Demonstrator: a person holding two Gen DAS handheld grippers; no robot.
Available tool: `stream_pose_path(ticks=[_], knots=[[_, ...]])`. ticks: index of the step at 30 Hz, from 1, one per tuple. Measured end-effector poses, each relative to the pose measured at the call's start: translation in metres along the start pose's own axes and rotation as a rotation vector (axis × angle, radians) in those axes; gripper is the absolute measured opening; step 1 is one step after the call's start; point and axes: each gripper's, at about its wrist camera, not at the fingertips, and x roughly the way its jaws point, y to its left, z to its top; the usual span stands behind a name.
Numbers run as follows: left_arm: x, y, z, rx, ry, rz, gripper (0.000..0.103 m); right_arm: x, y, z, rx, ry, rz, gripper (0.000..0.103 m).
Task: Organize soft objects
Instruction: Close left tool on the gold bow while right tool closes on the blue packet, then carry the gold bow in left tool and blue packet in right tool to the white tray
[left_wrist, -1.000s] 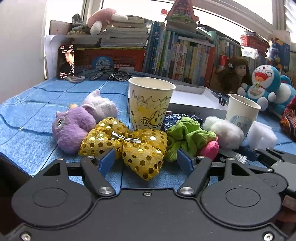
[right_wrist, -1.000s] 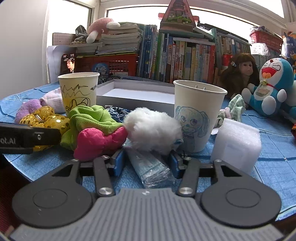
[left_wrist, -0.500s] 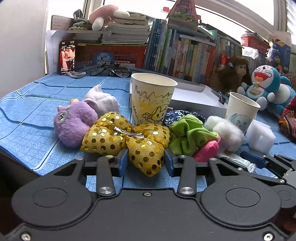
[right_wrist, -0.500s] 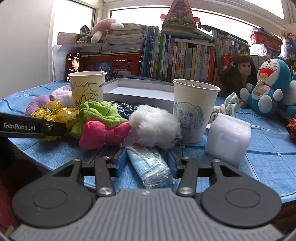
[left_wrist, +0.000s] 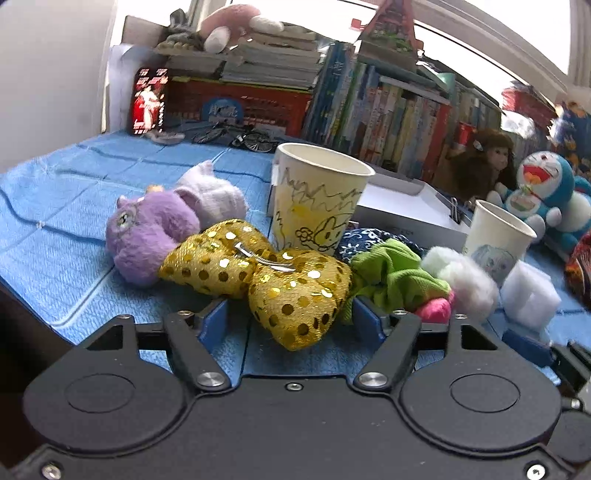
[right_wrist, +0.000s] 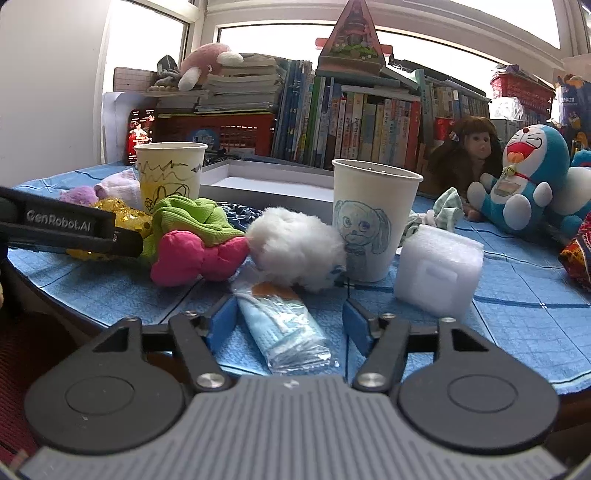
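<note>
A gold sequin bow (left_wrist: 258, 273) lies on the blue cloth, its near lobe between the fingers of my left gripper (left_wrist: 290, 321). The jaws are opening and the pads stand off the bow. Beside it are a purple plush (left_wrist: 147, 229), a green cloth (left_wrist: 391, 273), a pink bow (left_wrist: 436, 306) and a white fluff ball (left_wrist: 461, 273). My right gripper (right_wrist: 288, 319) straddles a wrapped blue face mask (right_wrist: 284, 328); its jaws are opening too, clear of the packet. Beyond it sit the fluff ball (right_wrist: 295, 247) and the pink bow (right_wrist: 195, 258).
Two paper cups stand upright: a yellow-scribbled one (left_wrist: 317, 199) and a blue-drawn one (right_wrist: 369, 229). A white foam block (right_wrist: 439, 269) sits right of it, a white tray (right_wrist: 266, 181) behind. Plush toys (right_wrist: 528, 177), books and a red crate line the back.
The left jaws narrowed around the gold bow half a second ago and have widened again. The right jaws have spread away from the mask packet. Nothing on the table has shifted.
</note>
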Motion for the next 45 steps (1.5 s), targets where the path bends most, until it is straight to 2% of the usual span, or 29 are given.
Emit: stream_pose_path(ticks=[2,4,5,9,18,25,29,33,39,45], knots=[[0.001,0.003,0.000,-0.026,-0.005,-0.002,0.064,0.001,0.000,0.000,0.002,0.004,0.005,0.076],[0.000,0.006,0.001,-0.041,-0.010,-0.009,0.046,0.002,0.002,0.001,-0.009,0.014,0.035,0.058],[0.000,0.007,0.001,-0.043,-0.008,-0.015,0.043,0.001,0.004,0.003,-0.020,0.018,0.048,0.051],[-0.008,0.002,-0.001,0.000,-0.040,-0.007,0.037,-0.003,0.014,0.004,-0.071,0.018,0.068,0.047],[-0.037,-0.013,0.001,0.148,-0.157,0.020,0.035,-0.012,0.005,0.011,-0.021,0.035,0.104,0.047],[-0.046,-0.001,0.026,0.176,-0.185,0.024,0.035,-0.019,-0.002,0.015,-0.064,0.054,-0.003,0.047],[-0.047,0.009,0.041,0.164,-0.187,0.029,0.035,-0.023,-0.015,0.019,-0.021,0.086,-0.010,0.047],[-0.047,0.020,0.060,0.144,-0.188,0.006,0.035,-0.037,-0.025,0.031,0.001,0.062,-0.019,0.047],[-0.041,0.025,0.097,0.169,-0.191,-0.032,0.036,-0.041,-0.045,0.057,0.052,0.034,-0.034,0.047],[-0.028,0.022,0.134,0.151,-0.157,-0.128,0.036,-0.032,-0.070,0.090,0.174,0.000,0.005,0.047]])
